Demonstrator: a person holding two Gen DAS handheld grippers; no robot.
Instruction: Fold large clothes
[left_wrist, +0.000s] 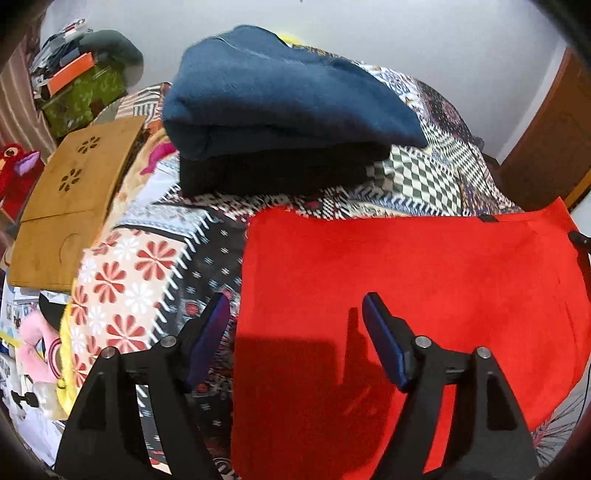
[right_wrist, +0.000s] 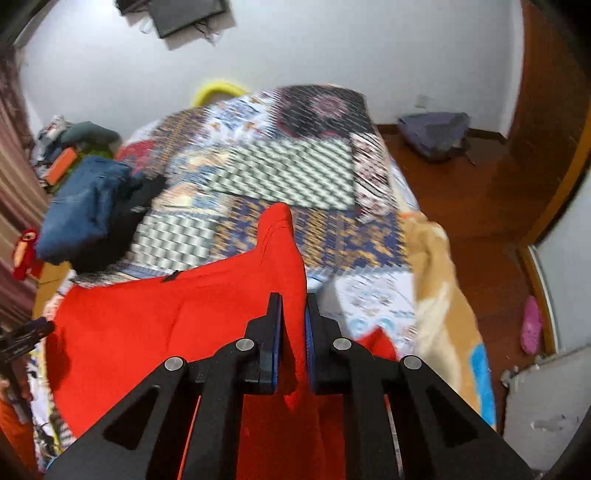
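red garment (left_wrist: 406, 280): soft, light, limp | take hold at edges | right gripper (right_wrist: 294, 325) pinches a raised fold | left gripper (left_wrist: 295, 306) wide, empty

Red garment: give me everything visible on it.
The red garment is plain bright red, soft fleece-like cloth with a small dark tab at its far edge. It lies mostly flat on the patterned bedspread, near the folded blue and black pile. The right gripper is shut on one edge, pulling it up into a peak. The left gripper is open above its other edge, not gripping.
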